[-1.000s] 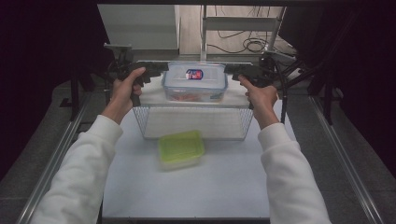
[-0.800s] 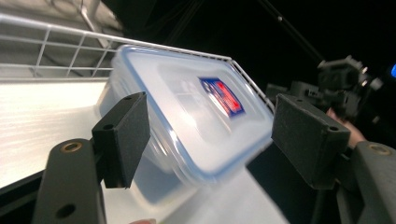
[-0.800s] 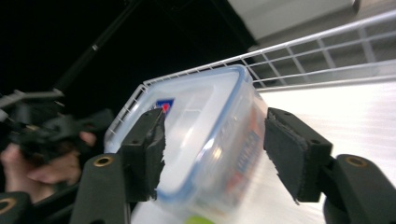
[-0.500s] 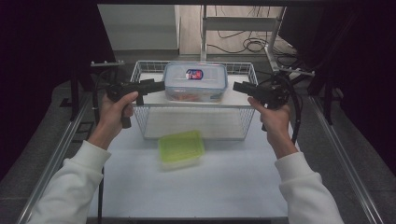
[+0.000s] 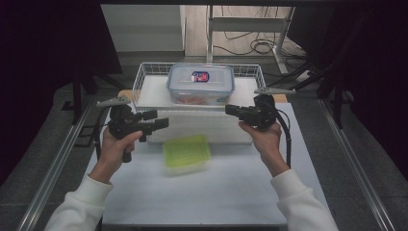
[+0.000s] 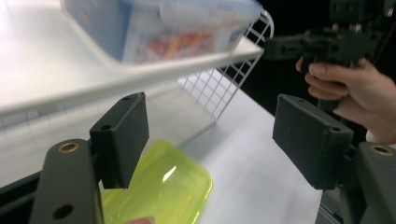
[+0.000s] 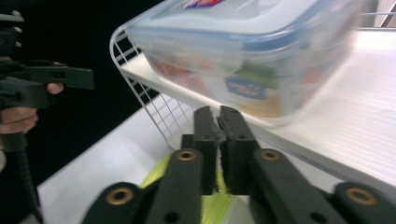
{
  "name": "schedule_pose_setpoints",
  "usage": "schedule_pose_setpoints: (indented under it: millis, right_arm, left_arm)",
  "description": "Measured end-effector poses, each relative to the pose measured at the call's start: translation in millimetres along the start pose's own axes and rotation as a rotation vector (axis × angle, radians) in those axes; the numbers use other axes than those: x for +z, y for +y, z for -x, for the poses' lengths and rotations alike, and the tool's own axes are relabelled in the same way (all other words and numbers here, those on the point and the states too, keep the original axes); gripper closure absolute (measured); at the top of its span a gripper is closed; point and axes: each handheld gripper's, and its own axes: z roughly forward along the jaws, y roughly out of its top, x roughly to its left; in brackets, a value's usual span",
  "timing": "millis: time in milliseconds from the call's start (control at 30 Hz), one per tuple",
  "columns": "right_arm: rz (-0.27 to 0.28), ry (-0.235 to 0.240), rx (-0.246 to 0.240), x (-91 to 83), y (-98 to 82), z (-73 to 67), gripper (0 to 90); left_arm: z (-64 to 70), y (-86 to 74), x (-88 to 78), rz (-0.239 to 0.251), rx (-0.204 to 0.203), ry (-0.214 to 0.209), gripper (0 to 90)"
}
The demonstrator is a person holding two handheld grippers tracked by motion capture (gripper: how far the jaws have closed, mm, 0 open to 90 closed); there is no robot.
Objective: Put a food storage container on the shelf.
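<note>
White bench top [image 5: 231,187] runs forward from the person, with dark surroundings on both sides and cables on the floor beyond; at its far end stands a white wire basket [image 5: 144,79] fitted with a white shelf, and on that shelf sits a clear lidded food container [image 5: 200,84] with a red and blue label on its lid and coloured contents showing through its wall; in front of the basket, on the bench surface, lies a flat yellow-green lid [image 5: 186,153], slightly askew. The left gripper [image 5: 159,123] is held at the basket's near left corner, pointing inward, lower than the container and apart from it; in the left gripper view its jaws stand wide apart, with the yellow-green lid below between them and the container above on the shelf. The right gripper [image 5: 231,109] hangs at the basket's near right side, pointing toward the left one; in the right gripper view its jaws are pressed together with nothing between them, the container just ahead and above, the green lid beneath. Both hands, in white sleeves [image 5: 77,211], grip the handles.
</note>
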Motion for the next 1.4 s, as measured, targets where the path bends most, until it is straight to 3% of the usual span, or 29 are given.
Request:
schedule_pose_setpoints:
  millis: [133,400,667,800,967,1167,1267,1400]
  right_arm:
    - [-0.025,-0.036,-0.044,17.2,1.1,-6.3,88.8]
    - [-0.020,-0.077,-0.036,37.5,8.6,-0.8,89.0]
    - [-0.022,-0.094,-0.048,39.7,8.1,-0.7,89.0]
    - [-0.003,-0.079,-0.046,34.4,4.5,-2.0,87.8]
    - [0.014,-0.127,-0.103,22.2,-7.8,-13.7,72.6]
    - [0.003,-0.099,-0.085,6.3,-32.4,-19.8,55.0]
    - [0.016,-0.144,-0.116,-2.7,-46.1,-26.3,47.8]
    - [-0.010,-0.138,-0.115,-15.1,-63.3,-32.2,37.7]
  left_arm:
    - [-0.2,-17.3,3.4,-0.021,-0.014,-0.018,26.5]
    - [-5.4,-31.0,12.9,-0.078,-0.015,-0.013,26.6]
    - [-6.4,-33.3,16.2,-0.083,-0.028,-0.021,26.5]
    - [-4.9,-35.1,16.7,-0.091,-0.017,-0.018,26.1]
    - [-4.1,-40.7,16.6,-0.102,-0.022,-0.012,26.0]
    - [-2.7,-48.5,17.3,-0.121,-0.029,-0.012,26.1]
    - [-1.2,-52.5,17.1,-0.124,-0.032,-0.010,26.1]
    - [0.6,-59.9,16.8,-0.138,-0.038,-0.014,26.2]
